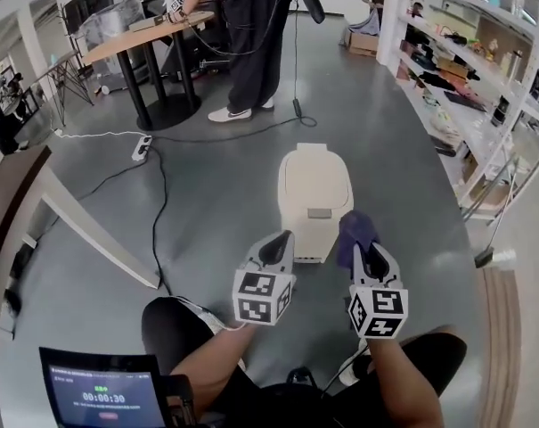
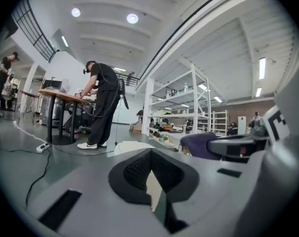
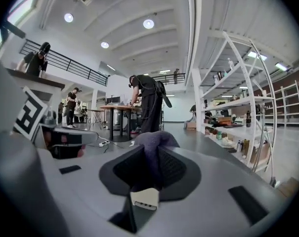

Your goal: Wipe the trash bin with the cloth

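A cream trash bin (image 1: pixel 314 194) with its lid down stands on the grey floor just ahead of both grippers. My right gripper (image 1: pixel 365 255) is shut on a purple cloth (image 1: pixel 355 231), which bunches out past its tips close to the bin's right front corner. From the right gripper view the cloth (image 3: pixel 152 143) fills the gap between the jaws. My left gripper (image 1: pixel 275 251) hovers at the bin's left front side, jaws together with nothing in them. The left gripper view catches the bin's top (image 2: pixel 132 146) just over the jaws, and the cloth (image 2: pixel 198 143) to the right.
A person (image 1: pixel 251 43) stands at a round table (image 1: pixel 149 29) farther back. A power strip with cables (image 1: pixel 142 147) lies on the floor to the left. White shelving (image 1: pixel 465 78) lines the right side. A white beam (image 1: pixel 91 230) slants at the left. A tablet (image 1: pixel 100 390) sits at my lap.
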